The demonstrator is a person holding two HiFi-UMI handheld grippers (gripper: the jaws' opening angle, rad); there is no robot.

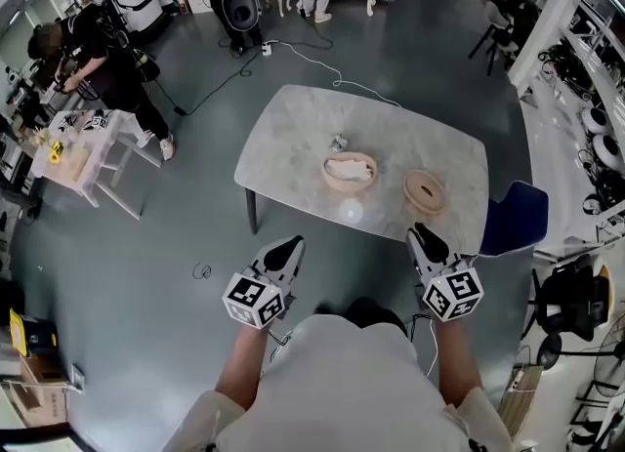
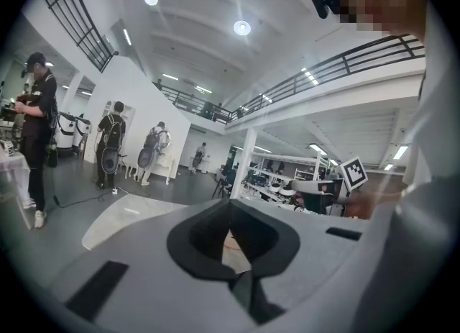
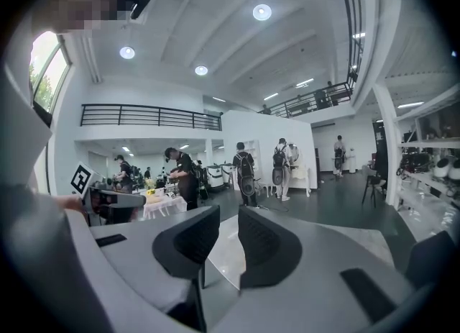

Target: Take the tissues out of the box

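Tissues (image 1: 349, 168) lie as a white crumpled heap inside a round, pale box (image 1: 328, 180) near the middle of the light marbled tabletop (image 1: 293, 133) in the head view. The box's round lid (image 1: 425, 191) lies on the tabletop to the right of it, apart from it, and a small greyish object (image 1: 339, 142), too small to identify, lies just behind the box. Both tongs hang over the grey floor on the near side of the tabletop, well short of the box: the left tongs (image 1: 290, 242) off the near left edge, the right tongs (image 1: 421, 232) at the near right edge. A blue chair (image 1: 515, 218) stands at the tabletop's right end.

In the left gripper view, the left tongs (image 2: 230, 205) are closed, their 2 black tips meeting with nothing caught between them. A stretch of the tabletop (image 2: 118, 218) shows beyond, to the left.

In the right gripper view, the right tongs (image 3: 228, 213) stand open and empty, a clear gap between the 2 ribbed pads (image 3: 260, 242). The pale tabletop (image 3: 221, 258) shows through that gap. Neither box nor tissues can be made out in this view.
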